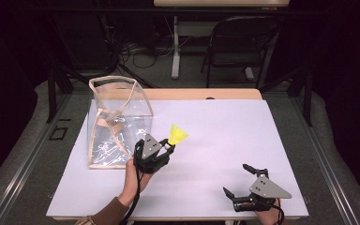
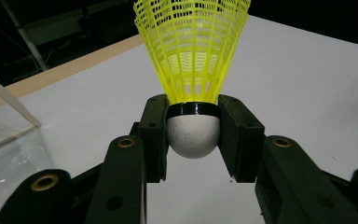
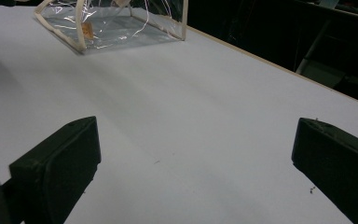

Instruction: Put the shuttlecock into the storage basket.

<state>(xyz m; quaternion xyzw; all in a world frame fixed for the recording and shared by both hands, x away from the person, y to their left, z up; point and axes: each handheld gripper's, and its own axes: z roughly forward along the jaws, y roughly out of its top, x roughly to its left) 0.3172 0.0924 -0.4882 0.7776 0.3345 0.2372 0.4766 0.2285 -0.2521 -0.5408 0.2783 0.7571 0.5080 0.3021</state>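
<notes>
White table (image 1: 225, 140), clear bag (image 1: 117, 122) far left; left gripper (image 1: 168, 148) pinches the yellow shuttlecock (image 1: 178, 135) mid-table by its firm cork, smart since that feather-light skirt crushes easily; right gripper (image 1: 236, 180) gapes empty

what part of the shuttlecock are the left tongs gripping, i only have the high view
Observer: The left tongs pinch the shuttlecock by its white cork, one pad on each side, just under the black band.
Operator: which way does the skirt point
Observer: Away from the tongs, straight out along the jaws, with the cork's round end facing back.
Operator: anything between the right tongs
Observer: No. The right tongs stand wide open over bare white table.
Operator: is the clear bag open
Observer: From the right gripper view the bag shows pale trim and a small orange patch inside; its opening I cannot make out there.
</notes>
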